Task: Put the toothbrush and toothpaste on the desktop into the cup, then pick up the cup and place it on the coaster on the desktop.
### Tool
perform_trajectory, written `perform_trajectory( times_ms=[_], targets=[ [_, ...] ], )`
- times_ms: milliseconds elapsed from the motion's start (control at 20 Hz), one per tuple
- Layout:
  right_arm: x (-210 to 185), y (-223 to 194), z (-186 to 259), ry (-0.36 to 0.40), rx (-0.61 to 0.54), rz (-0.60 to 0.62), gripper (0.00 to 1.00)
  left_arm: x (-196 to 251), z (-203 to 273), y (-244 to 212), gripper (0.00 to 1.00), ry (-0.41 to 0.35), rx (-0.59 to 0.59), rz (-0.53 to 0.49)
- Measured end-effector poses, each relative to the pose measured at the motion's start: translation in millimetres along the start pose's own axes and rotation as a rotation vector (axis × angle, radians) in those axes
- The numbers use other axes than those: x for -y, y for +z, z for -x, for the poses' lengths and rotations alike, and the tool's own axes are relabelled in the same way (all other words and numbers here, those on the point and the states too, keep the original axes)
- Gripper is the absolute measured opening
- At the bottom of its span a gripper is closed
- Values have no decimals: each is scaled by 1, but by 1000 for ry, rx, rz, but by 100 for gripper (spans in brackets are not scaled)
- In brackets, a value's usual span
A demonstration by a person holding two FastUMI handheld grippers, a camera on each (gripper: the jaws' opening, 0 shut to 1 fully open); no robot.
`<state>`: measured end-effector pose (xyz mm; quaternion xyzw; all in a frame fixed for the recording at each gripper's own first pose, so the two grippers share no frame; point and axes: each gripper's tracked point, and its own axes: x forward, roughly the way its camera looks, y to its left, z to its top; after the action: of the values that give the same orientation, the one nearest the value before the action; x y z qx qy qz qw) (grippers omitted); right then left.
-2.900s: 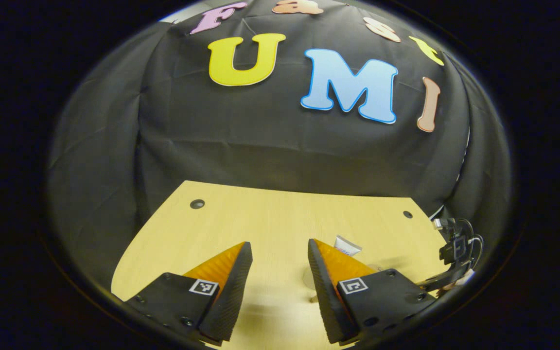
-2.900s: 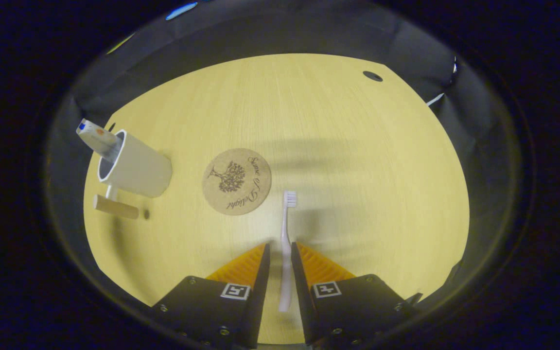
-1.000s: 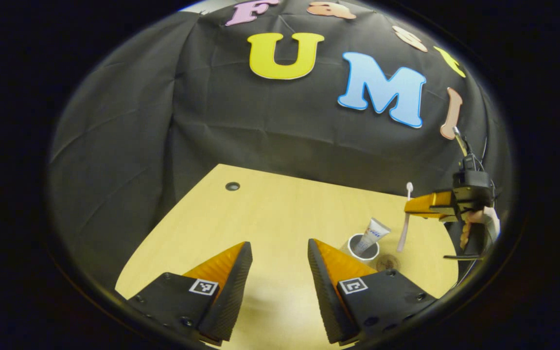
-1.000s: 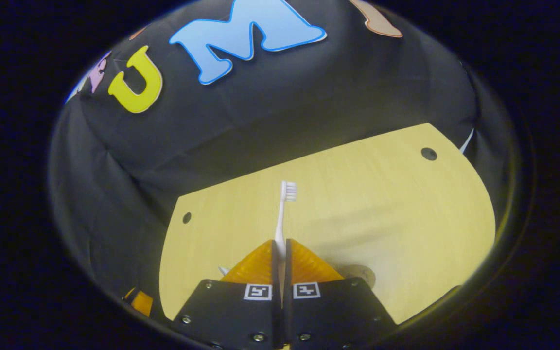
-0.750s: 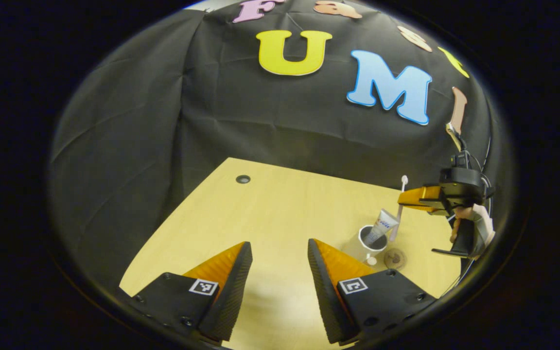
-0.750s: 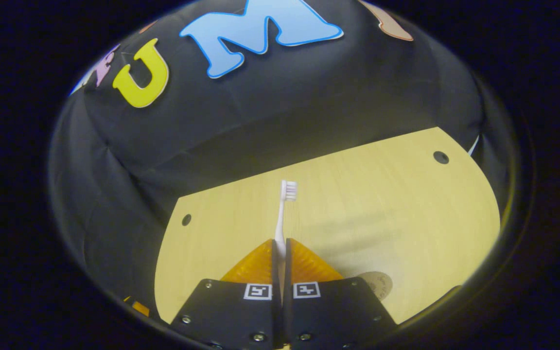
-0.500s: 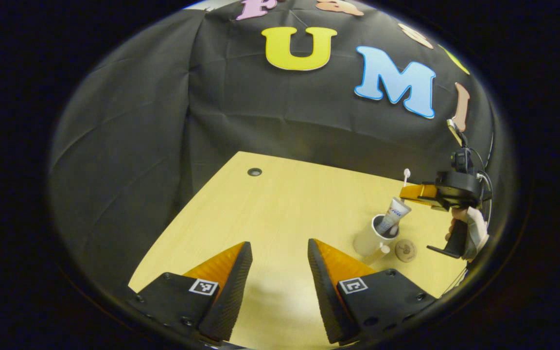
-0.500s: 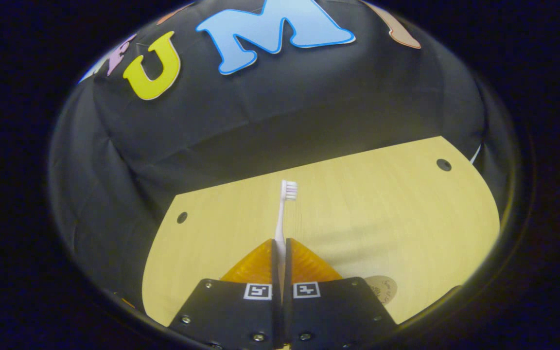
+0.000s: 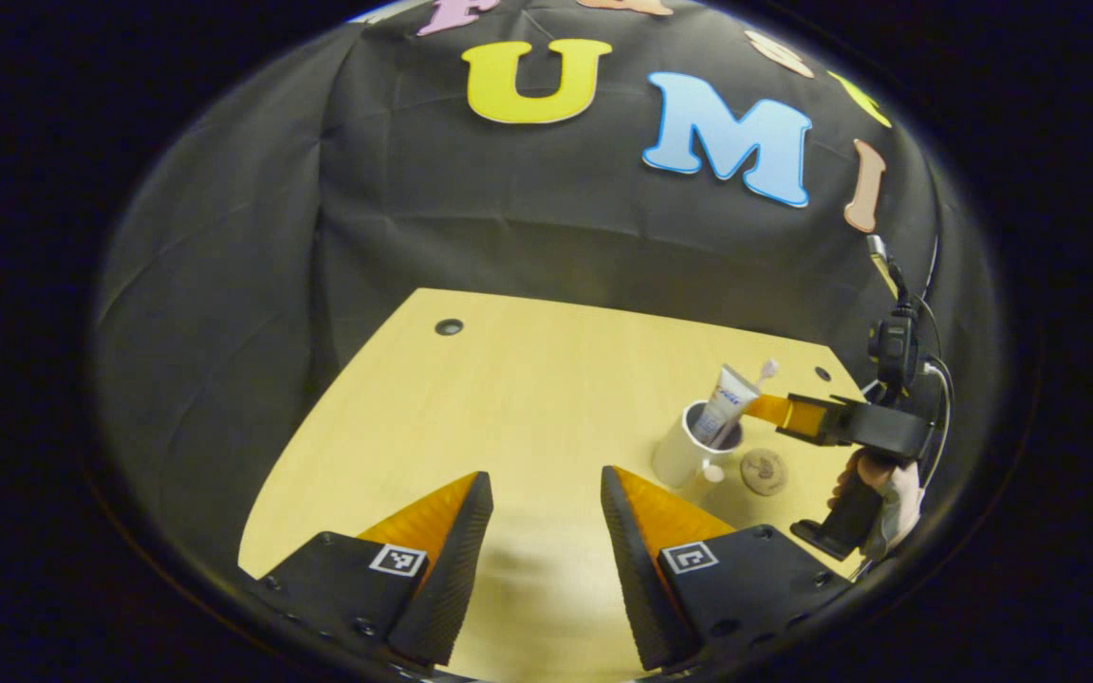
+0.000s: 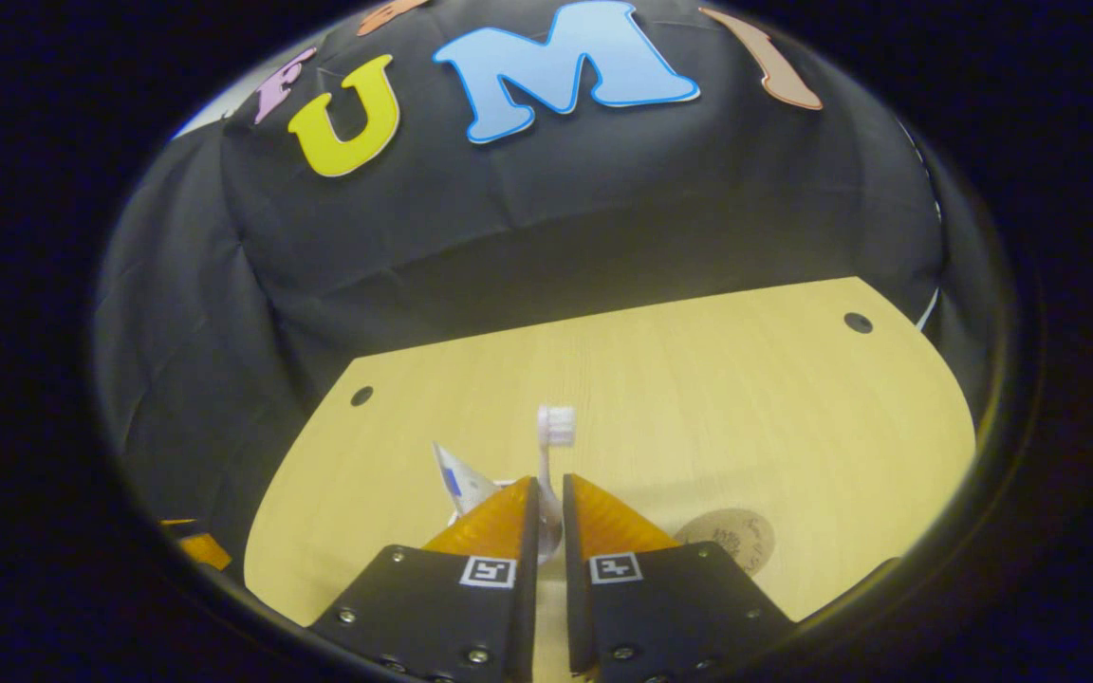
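Observation:
The white cup (image 9: pixel 684 455) stands on the wooden desktop (image 9: pixel 509 408) at the right. A toothpaste tube (image 9: pixel 722 408) leans out of it, and the white toothbrush (image 9: pixel 768 367) rises beside the tube. My right gripper (image 9: pixel 779 410) hovers over the cup's rim. In the right gripper view, its fingers (image 10: pixel 499 517) stand slightly parted around the toothbrush (image 10: pixel 554 427), which sits low between them, beside the toothpaste (image 10: pixel 461 479); the cup is hidden beneath them. My right gripper (image 10: pixel 546 531) is open. My left gripper (image 9: pixel 542 560) is open and empty, well back from the cup.
The round cork coaster (image 9: pixel 763 471) lies just right of the cup, also seen as the coaster (image 10: pixel 727 536) by my right finger. A hand (image 9: pixel 879 484) holds the right gripper's handle. Small dark holes (image 9: pixel 449 327) mark the desktop's far corners.
My right gripper came down over the cup and its fingers parted a little; the toothbrush slid down between them. The left gripper's view shifted slightly, still open.

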<state>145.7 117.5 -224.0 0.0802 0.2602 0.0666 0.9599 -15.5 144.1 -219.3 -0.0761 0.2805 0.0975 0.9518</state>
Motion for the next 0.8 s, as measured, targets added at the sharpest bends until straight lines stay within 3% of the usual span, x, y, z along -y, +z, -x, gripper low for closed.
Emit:
perform_trajectory(
  times_ms=[150, 200, 450, 500, 550, 800],
  targets=[
    [3, -4, 17, 2, 11, -2, 22, 38, -13, -6, 76, -79, -39, -17],
    [6, -4, 22, -2, 18, -2, 18, 50, -15, -7, 76, -108, -50, -27],
    [36, -10, 49, -37, 23, -27, 17, 108, -38, -11, 73, -240, -132, -112],
    [45, -13, 52, -50, 22, -35, 22, 117, -45, -14, 77, -257, -161, -138],
    [55, -15, 57, -66, 24, -45, 18, 124, -49, -18, 74, -272, -190, -160],
    [108, -26, 81, -154, 25, -118, 18, 135, -80, -40, 73, -306, -324, -233]
  ],
)
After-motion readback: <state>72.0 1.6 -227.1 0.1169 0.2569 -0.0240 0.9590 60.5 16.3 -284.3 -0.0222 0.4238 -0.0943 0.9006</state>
